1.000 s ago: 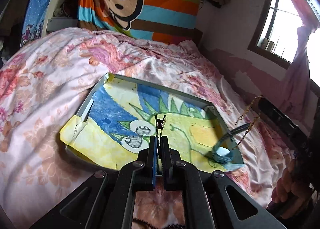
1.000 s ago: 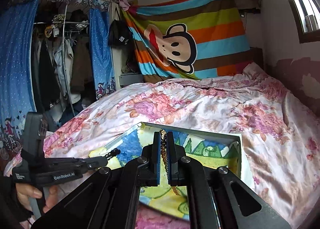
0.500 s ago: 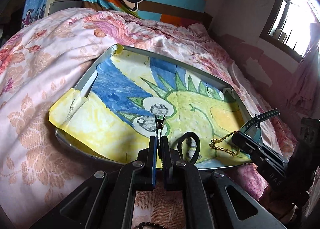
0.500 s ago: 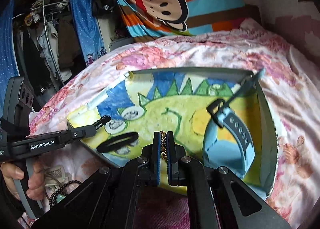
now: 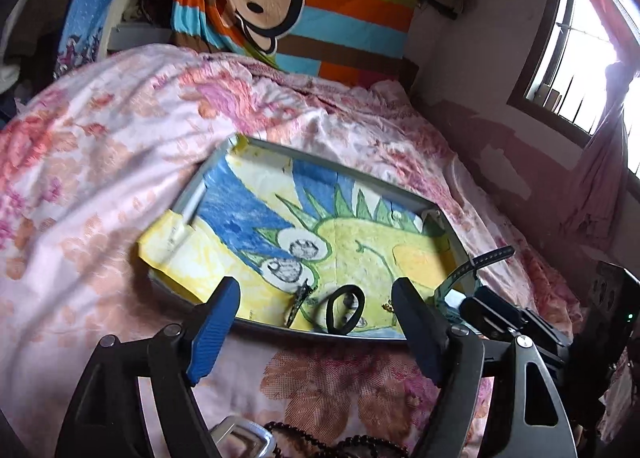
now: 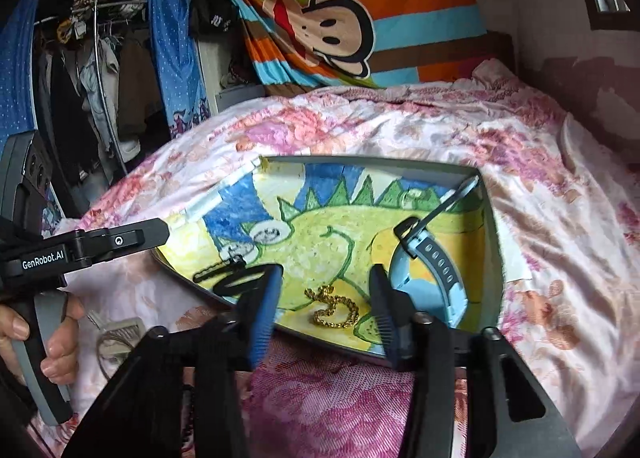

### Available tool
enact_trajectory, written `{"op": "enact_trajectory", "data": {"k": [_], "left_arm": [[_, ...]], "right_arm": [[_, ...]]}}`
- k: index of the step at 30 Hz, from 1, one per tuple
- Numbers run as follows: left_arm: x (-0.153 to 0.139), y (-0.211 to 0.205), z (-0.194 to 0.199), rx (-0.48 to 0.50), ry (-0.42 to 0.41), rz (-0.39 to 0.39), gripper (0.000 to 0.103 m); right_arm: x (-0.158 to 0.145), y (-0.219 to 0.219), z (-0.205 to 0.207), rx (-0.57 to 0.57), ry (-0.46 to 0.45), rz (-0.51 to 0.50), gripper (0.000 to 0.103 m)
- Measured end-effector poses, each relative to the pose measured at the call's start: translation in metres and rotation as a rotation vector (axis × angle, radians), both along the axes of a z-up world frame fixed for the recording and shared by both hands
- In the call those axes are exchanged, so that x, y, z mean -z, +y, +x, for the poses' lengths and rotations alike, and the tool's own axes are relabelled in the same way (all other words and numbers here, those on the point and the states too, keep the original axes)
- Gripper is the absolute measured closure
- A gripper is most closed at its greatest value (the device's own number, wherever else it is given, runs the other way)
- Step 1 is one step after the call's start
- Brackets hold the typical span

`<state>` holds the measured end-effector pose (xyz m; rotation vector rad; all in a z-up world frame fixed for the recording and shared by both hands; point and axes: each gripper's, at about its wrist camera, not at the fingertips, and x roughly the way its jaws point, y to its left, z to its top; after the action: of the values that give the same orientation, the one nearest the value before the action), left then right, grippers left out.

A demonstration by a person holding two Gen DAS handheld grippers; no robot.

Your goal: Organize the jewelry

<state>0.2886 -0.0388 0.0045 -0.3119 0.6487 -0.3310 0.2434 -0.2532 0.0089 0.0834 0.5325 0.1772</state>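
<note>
**Both tongs gape over the tray on the bed**

The left gripper [image 5: 314, 312] stands spread wide with nothing between its blue pads; so does the right gripper [image 6: 326, 300]. In the grey tray [image 6: 494, 258], on the dinosaur drawing [image 6: 320, 234], the gold chain [image 6: 334, 308] lies heaped near the front rim, between the right fingers. Left of it sit the black hair tie [image 5: 345, 308] and the black hair clip [image 5: 299, 298]. The blue watch [image 6: 434, 278] curls at the right wall.

**Bedroom in daylight**

A bed [image 5: 120, 146] with a pink floral quilt fills the room. A striped monkey blanket [image 6: 360, 30] hangs behind it. A bright barred window [image 5: 580, 58] lights the right wall; clothes hang in an open wardrobe [image 6: 92, 70].
</note>
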Motion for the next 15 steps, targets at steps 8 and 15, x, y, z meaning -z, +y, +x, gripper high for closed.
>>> {"op": "enact_trajectory", "data": {"k": [8, 15], "left_arm": [[-0.045, 0.020, -0.069, -0.071, -0.131, 0.031, 0.000], [-0.063, 0.029, -0.137, -0.092, -0.238, 0.111, 0.000]], "right_arm": [[-0.047, 0.000, -0.060, 0.038, -0.136, 0.017, 0.022], [-0.059, 0.015, -0.125, 0.036, -0.248, -0.003, 0.005]]}}
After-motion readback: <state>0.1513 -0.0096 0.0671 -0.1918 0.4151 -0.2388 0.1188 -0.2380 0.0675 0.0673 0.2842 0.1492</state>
